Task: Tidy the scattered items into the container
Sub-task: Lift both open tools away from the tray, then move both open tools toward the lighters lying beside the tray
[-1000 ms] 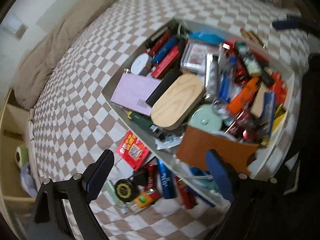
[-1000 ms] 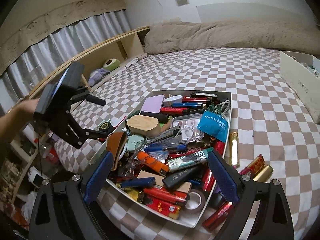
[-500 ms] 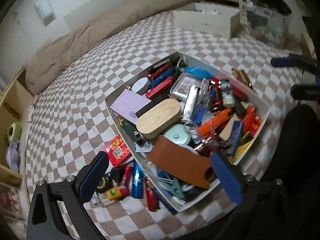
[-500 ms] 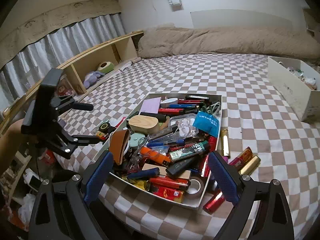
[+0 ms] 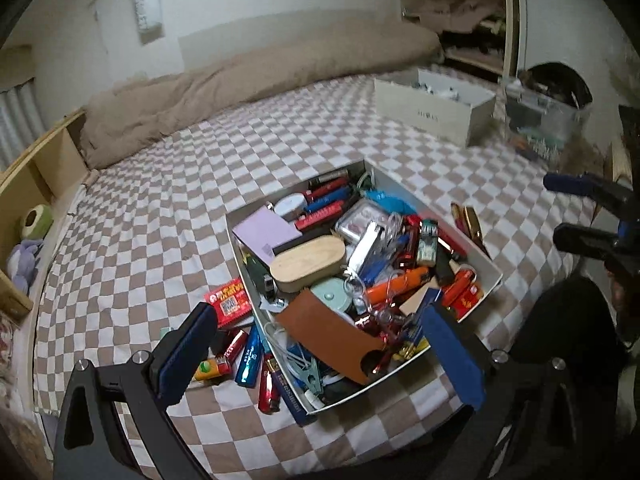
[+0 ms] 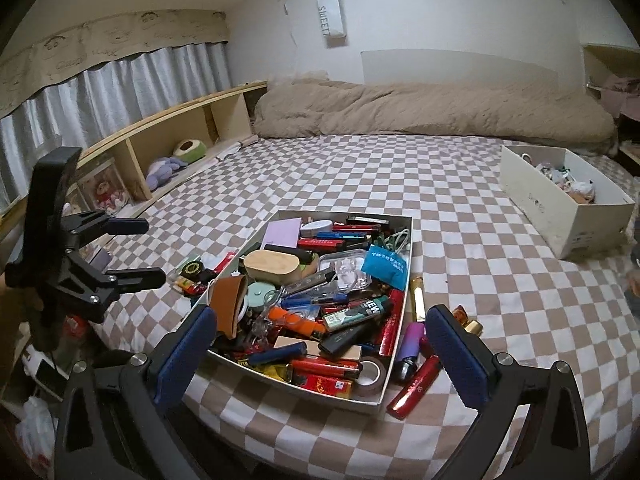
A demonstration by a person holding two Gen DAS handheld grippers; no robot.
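A white box (image 5: 394, 188) (image 6: 304, 392) on the checked bedsheet is heaped with lighters, pens, a wooden case and a brown pouch (image 5: 324, 332). On the sheet beside one long wall lie a red packet (image 5: 230, 300), a blue lighter (image 5: 250, 354) and a red lighter (image 5: 270, 386). Along the other wall lie a gold tube (image 6: 418, 298), a purple lighter (image 6: 412, 342) and a red tube (image 6: 416, 386). My left gripper (image 5: 318, 310) (image 6: 138, 251) hangs open above the box's near corner, holding nothing. My right gripper (image 6: 322, 312) (image 5: 562, 210) hovers over the box's short end, its jaws opening with nothing between them.
A second white box (image 6: 560, 208) (image 5: 436, 116) of odds and ends stands further along the bed, with a clear plastic tub (image 5: 544, 120) beside it. A beige duvet (image 6: 420, 112) lies along the wall. A wooden shelf (image 6: 168, 160) with plush toys borders the bed.
Both grippers have risen and drawn back from the box, so more of the bed shows. The left one has rolled level. Both pairs of jaws stand wider.
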